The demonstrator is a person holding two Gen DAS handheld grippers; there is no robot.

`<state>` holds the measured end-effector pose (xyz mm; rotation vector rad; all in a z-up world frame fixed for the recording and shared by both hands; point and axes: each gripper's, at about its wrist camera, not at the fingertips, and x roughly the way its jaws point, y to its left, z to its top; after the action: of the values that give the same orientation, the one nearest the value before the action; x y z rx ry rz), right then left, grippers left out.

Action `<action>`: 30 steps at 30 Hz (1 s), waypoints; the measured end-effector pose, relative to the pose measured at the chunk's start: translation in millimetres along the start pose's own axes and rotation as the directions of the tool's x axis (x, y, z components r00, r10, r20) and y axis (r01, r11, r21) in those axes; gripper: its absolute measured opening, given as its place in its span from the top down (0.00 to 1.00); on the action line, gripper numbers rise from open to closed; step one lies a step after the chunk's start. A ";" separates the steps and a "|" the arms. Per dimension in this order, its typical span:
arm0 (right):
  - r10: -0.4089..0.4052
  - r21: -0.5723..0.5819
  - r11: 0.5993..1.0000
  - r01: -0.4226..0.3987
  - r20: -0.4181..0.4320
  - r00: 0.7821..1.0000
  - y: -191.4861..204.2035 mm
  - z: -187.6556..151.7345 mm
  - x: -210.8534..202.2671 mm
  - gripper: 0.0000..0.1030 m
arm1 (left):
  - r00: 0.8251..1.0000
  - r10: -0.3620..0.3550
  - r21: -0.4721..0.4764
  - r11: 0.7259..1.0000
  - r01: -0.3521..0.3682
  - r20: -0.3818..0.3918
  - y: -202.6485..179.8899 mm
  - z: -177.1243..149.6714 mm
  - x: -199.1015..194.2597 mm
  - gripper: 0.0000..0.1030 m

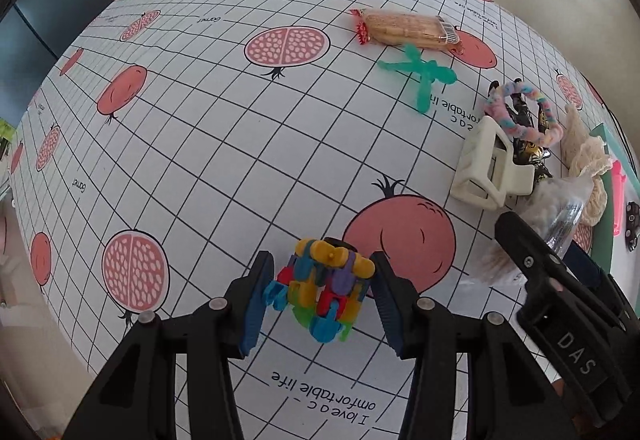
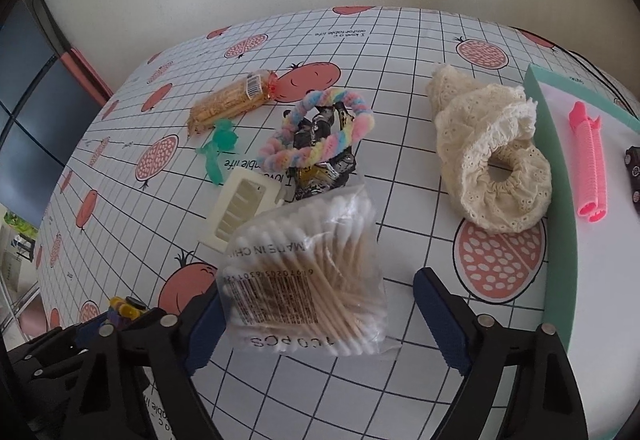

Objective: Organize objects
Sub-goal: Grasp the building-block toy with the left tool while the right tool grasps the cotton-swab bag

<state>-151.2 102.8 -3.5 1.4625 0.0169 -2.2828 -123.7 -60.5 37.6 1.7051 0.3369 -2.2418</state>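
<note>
A toy built of colourful plastic blocks [image 1: 324, 292] sits on the pomegranate-print tablecloth [image 1: 224, 127]. My left gripper [image 1: 320, 300] is closed around it, with a blue pad touching each side. A clear bag of cotton swabs [image 2: 308, 276] lies between the spread fingers of my right gripper [image 2: 320, 324]. The left pad is against the bag, while a gap separates the bag from the right pad [image 2: 440, 320]. In the right wrist view the block toy [image 2: 124, 306] peeks out at the lower left.
Behind the swabs lie a cream claw clip [image 2: 244, 207], a pastel twisted hair ring [image 2: 316, 127] over a black-gold wrapper [image 2: 320, 171], a green plastic piece [image 2: 220, 147] and a cracker packet [image 2: 228, 101]. A cream lace scrunchie [image 2: 492, 167] sits beside a teal tray [image 2: 560, 199] holding a pink roller [image 2: 592, 167].
</note>
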 end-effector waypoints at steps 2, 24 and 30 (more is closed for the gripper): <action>0.008 0.010 1.000 -0.008 -0.001 1.000 -3.6 -0.4 -1.7 0.19 | 1.000 -0.001 -0.004 1.000 0.001 0.001 -0.9 -0.7 -1.5 0.51; 0.117 0.165 0.979 -0.116 0.002 0.993 -36.5 -5.4 -18.0 0.42 | 0.999 -0.029 -0.036 0.999 0.030 0.036 12.7 7.0 1.7 0.51; 0.141 0.172 0.974 -0.147 0.047 0.989 -46.6 -7.5 -44.8 0.42 | 0.996 -0.057 -0.049 0.997 0.060 0.071 12.6 12.7 -7.6 0.51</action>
<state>-145.6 162.4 22.1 1.4571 -0.2978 -2.2370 -128.4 -76.1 48.2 1.6070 0.4300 -2.3069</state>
